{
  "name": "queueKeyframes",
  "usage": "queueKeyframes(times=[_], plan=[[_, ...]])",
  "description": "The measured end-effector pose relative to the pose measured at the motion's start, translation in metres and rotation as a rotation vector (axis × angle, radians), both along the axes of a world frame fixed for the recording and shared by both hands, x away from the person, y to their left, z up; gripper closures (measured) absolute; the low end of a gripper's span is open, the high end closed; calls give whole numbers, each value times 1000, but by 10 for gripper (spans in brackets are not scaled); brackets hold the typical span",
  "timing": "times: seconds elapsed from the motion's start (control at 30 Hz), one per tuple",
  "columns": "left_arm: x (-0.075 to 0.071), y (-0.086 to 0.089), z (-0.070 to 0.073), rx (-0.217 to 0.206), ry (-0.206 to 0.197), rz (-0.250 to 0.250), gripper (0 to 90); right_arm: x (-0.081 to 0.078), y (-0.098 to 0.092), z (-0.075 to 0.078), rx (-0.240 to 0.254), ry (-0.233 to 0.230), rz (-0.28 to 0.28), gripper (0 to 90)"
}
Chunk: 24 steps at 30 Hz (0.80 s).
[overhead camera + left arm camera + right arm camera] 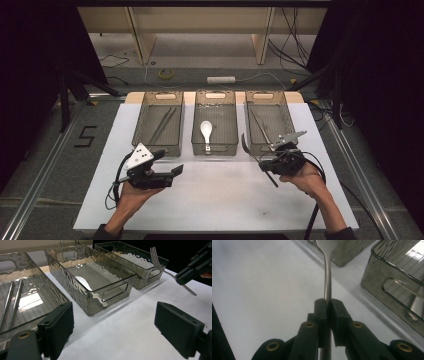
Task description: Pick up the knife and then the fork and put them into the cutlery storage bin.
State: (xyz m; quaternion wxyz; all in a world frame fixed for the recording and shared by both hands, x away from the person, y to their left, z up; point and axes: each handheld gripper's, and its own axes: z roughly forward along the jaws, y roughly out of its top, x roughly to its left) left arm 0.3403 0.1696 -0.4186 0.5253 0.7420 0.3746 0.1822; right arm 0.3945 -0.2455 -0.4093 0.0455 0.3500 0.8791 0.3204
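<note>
My right gripper [265, 164] is shut on the handle of a metal fork [250, 150], held above the white table in front of the right bin [290, 122]. In the right gripper view the jaws [328, 307] pinch the fork's stem [327, 277], its head pointing away toward the bins. The left gripper view shows the fork [160, 266] tines-up at the upper right, with the right gripper [182, 278] on it. My left gripper [176, 170] stands open with nothing between its jaws [117, 327], in front of the left bin [145, 120].
Three smoky clear bins stand in a row at the table's far side. The left one holds long metal sticks [162, 125], the middle bin [197, 125] a white spoon [206, 130], the right one a metal utensil [261, 127]. White tabletop [215, 200] lies before them.
</note>
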Motion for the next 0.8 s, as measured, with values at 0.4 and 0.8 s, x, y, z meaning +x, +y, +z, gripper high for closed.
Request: queueKeyframes(times=[0.4, 0.8], plan=[[0, 0, 0, -1, 1, 3, 154, 9, -10, 4, 66, -24, -59, 843], [0, 1, 0, -4, 3, 5, 154, 30, -21, 18, 125, -44, -141, 844]])
